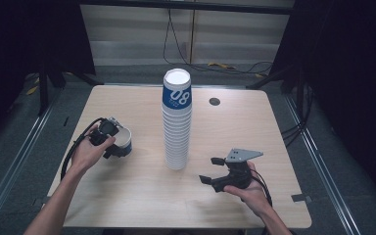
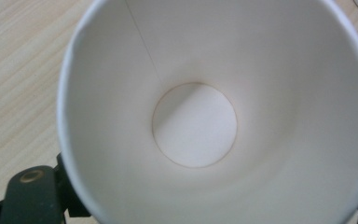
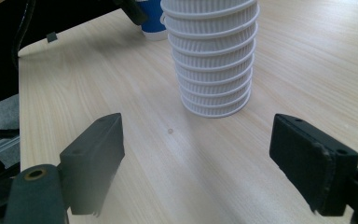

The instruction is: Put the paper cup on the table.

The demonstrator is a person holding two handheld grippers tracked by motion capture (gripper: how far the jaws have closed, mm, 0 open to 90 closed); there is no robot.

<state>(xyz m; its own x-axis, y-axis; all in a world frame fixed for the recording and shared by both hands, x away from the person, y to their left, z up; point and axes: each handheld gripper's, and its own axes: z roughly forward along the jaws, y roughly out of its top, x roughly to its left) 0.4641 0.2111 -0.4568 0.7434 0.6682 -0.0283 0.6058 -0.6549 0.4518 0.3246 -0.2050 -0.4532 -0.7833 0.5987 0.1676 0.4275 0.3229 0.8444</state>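
A tall stack of upturned white paper cups stands mid-table, its top cup banded blue with "08". A single blue-and-white paper cup stands mouth-up to the left of it, and my left gripper is shut on its side. In the left gripper view I look straight down into that cup's white inside, with one black finger against its wall. My right gripper is open to the right of the stack's foot. Its jaws stand wide apart with only bare tabletop between them, facing the stack.
The light wooden table has a round cable hole at the back right. A small crumb lies in front of the stack. Black cables trail from both grippers, and dark curtains and floor rails flank the table.
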